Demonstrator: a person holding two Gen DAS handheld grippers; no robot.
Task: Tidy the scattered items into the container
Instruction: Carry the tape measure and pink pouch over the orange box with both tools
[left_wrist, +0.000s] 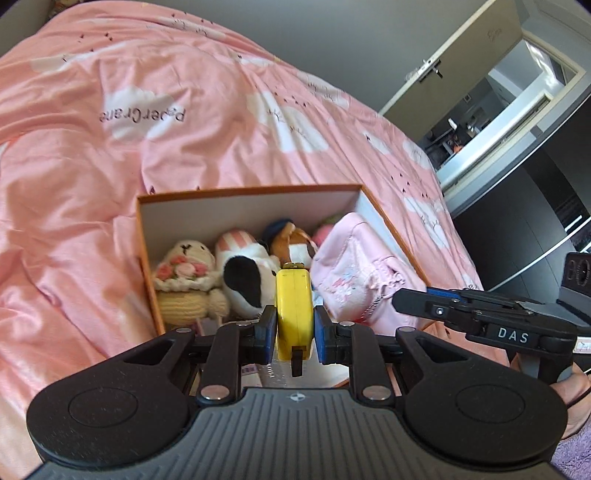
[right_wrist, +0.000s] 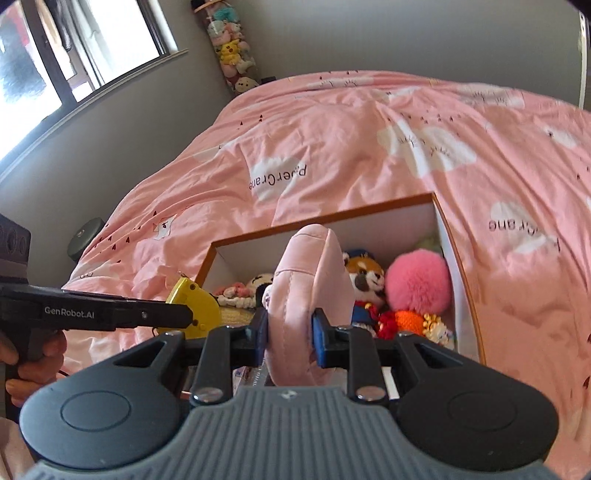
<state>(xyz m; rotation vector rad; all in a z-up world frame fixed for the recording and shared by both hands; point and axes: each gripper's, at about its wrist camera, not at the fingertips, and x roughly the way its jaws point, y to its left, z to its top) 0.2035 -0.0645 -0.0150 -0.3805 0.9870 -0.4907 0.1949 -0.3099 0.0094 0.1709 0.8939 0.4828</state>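
Left gripper (left_wrist: 294, 330): blue pads pinching a flat, round-edged yellow plastic tape measure (left_wrist: 293, 310) by its two broad faces, narrow rim turned toward the camera, black tab hanging at the near end. Held just above the near edge of the open orange-rimmed cardboard box with white inner walls (left_wrist: 243, 206).

Right gripper (right_wrist: 289, 334): blue pads clamped on a soft pale-pink fabric pouch (right_wrist: 308, 291), seams and stitching showing along its rounded edge, standing upright between the fingers and reaching over the near side of the same box (right_wrist: 369, 225). From the left wrist view, same pouch (left_wrist: 354, 269) shown broadside at the right of the box, small printed motif on its face, metal bead chain dangling near the zipper corner.

Inside the box, far from the jaws: at left a cream crocheted doll with a band of pink roses (left_wrist: 186, 277); beside it a white plush with a black patch (left_wrist: 245, 284); further right a brown-and-white plush animal in a dark blue cap (right_wrist: 364, 278); at far right a fluffy round pink pompom (right_wrist: 419, 282), with small orange and red knitted pieces below it.

Box resting on a rumpled pink duvet printed with white clouds (left_wrist: 92, 206). Beyond: open door (left_wrist: 465, 62) at right in the left view; window (right_wrist: 74, 55) at far left in the right view.
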